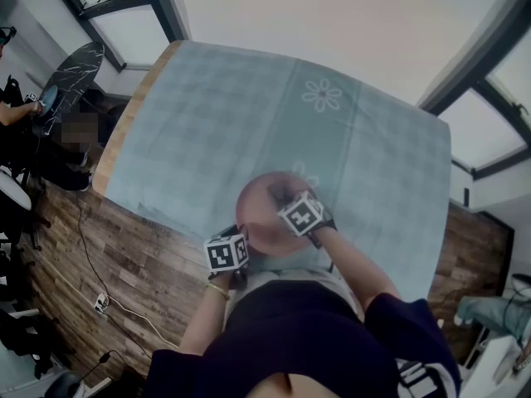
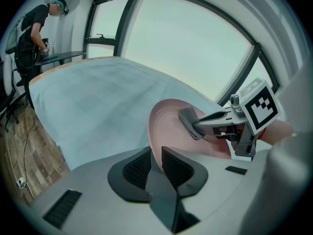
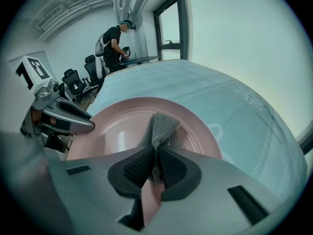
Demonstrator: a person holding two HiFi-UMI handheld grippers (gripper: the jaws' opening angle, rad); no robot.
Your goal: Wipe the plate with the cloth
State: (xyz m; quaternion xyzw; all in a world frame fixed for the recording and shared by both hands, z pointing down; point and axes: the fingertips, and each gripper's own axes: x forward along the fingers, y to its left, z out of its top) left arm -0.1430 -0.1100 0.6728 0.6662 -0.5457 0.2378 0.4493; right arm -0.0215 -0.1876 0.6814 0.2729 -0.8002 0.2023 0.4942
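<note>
A pink plate [image 1: 264,214] [image 3: 122,129] [image 2: 168,126] is held tilted up above the near edge of the table. My left gripper [image 2: 155,166] [image 1: 227,254] is shut on the plate's near rim, which runs between its jaws. My right gripper [image 3: 155,165] [image 1: 290,201] is shut on a small grey cloth [image 3: 161,126] [image 2: 190,121]. The cloth presses against the plate's inner face near the middle. From the left gripper view the right gripper reaches in from the right, cloth end touching the plate.
A pale blue-green checked tablecloth [image 1: 249,114] with flower prints covers the table [image 1: 116,131]. A person [image 2: 32,28] works at a dark table [image 1: 70,73] by the windows at far left, with office chairs [image 3: 73,80] nearby. A cable lies on the wooden floor [image 1: 91,255].
</note>
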